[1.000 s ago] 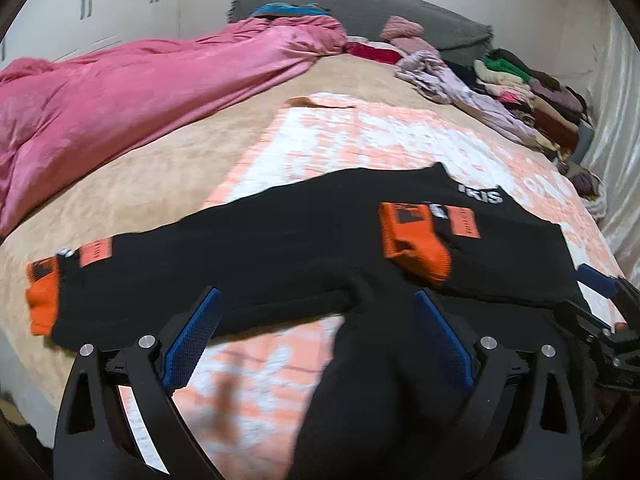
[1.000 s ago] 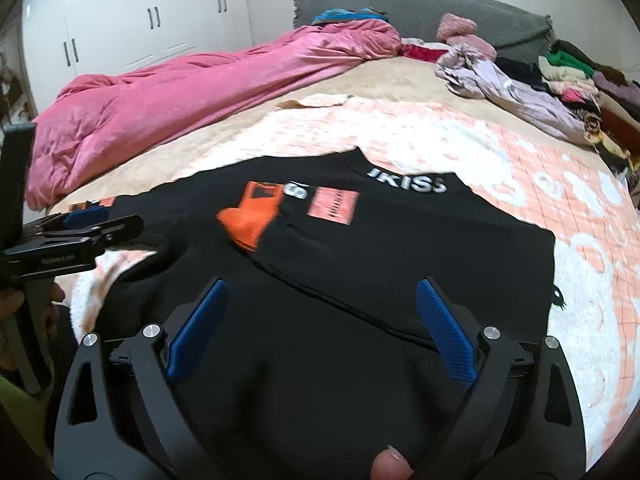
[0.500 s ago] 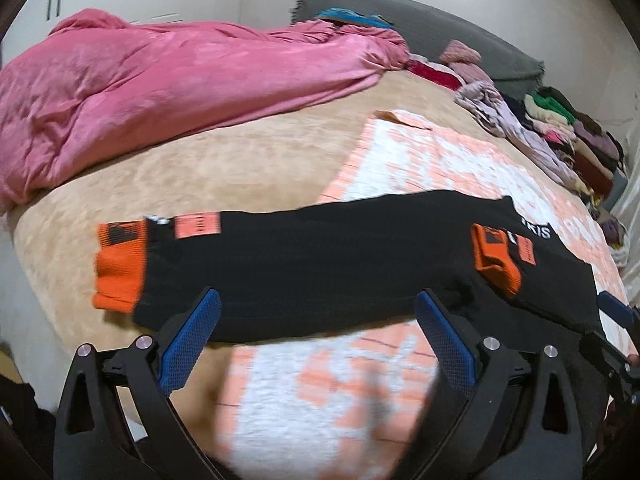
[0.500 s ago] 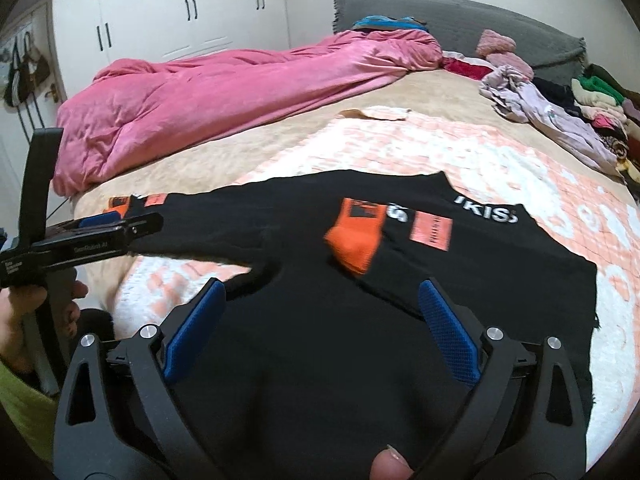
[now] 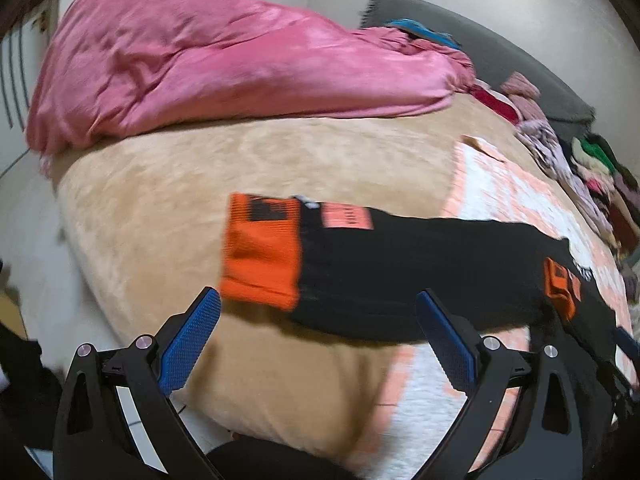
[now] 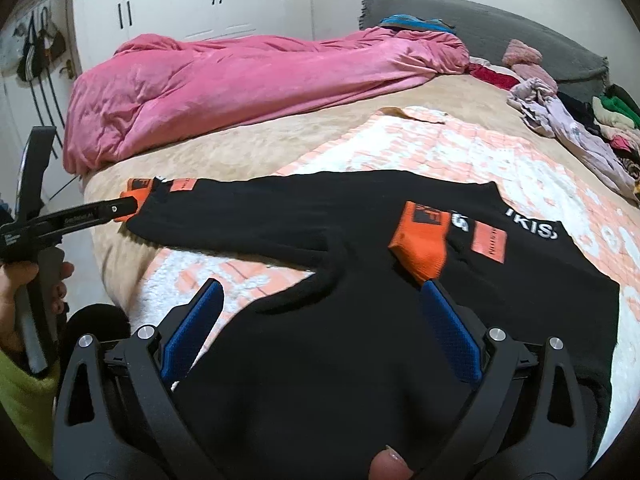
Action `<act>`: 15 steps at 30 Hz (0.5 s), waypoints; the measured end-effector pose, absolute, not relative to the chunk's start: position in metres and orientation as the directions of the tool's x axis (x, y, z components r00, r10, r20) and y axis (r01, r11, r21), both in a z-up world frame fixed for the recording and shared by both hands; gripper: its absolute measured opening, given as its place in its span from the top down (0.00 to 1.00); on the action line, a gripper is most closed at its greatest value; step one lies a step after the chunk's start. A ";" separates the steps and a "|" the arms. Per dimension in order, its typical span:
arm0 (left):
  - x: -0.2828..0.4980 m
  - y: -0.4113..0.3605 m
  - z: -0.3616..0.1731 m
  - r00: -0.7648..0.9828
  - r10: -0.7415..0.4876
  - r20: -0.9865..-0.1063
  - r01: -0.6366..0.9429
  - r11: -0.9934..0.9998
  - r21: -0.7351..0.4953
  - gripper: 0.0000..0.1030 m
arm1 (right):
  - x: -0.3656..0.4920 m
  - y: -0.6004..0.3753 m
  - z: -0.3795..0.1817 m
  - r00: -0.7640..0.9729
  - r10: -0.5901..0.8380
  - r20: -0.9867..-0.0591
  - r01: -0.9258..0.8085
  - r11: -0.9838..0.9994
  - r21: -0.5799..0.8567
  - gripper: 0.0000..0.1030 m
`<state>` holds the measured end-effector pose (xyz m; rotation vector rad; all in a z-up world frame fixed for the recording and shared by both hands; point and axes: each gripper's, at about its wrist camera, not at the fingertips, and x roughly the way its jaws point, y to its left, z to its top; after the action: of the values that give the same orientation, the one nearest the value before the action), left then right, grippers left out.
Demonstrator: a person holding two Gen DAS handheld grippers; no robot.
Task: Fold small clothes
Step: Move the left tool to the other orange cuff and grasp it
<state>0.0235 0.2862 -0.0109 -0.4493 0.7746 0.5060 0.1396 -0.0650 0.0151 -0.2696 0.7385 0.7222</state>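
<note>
Black sweater (image 6: 360,280) lying flat on the bed (image 6: 240,148), one sleeve stretching toward nine o'clock; left gripper (image 5: 318,312) gaping wide, hovering at the orange cuff (image 5: 260,256); right gripper (image 6: 320,304) spreading wide, empty, hovering over the sweater's body at six o'clock.

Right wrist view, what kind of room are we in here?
Most likely a bedroom: a wide bed with a grey headboard and a rumpled pink duvet, white wardrobe doors behind it, and clothes piled along the far side.

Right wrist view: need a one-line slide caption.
Open right gripper over a black sweater, one orange-cuffed sleeve folded in, the other stretched toward the left gripper.
</note>
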 end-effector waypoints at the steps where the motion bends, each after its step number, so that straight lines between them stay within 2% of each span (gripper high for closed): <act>1: 0.022 0.293 -0.014 0.603 0.269 -0.751 -0.595 0.779 -0.199 0.05 | 0.140 -0.063 0.015 0.513 0.503 -0.696 -0.686 0.728 0.020 0.10; 7: 0.024 0.320 -0.037 0.601 0.236 -0.764 -0.647 0.705 -0.290 0.07 | 0.134 -0.048 0.014 0.505 0.513 -0.694 -0.700 0.714 0.017 0.10; 9: 0.026 0.325 -0.041 0.612 0.209 -0.763 -0.647 0.686 -0.331 0.10 | 0.132 -0.046 0.014 0.502 0.519 -0.692 -0.704 0.710 0.021 0.10; 11: 0.031 0.328 -0.043 0.611 0.204 -0.765 -0.654 0.675 -0.342 0.25 | 0.132 -0.044 0.013 0.504 0.514 -0.694 -0.703 0.711 0.016 0.10; 12: 0.034 0.329 -0.044 0.613 0.198 -0.765 -0.650 0.676 -0.347 0.29 | 0.132 -0.044 0.012 0.506 0.510 -0.695 -0.700 0.714 0.014 0.10; 15: 0.041 0.329 -0.046 0.620 0.189 -0.761 -0.648 0.670 -0.362 0.57 | 0.133 -0.047 0.010 0.504 0.507 -0.699 -0.692 0.721 0.024 0.10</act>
<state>0.0408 0.3292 -0.0458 -0.6787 0.7557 0.5257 0.1332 -0.0472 0.0095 -0.2743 0.7446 0.7348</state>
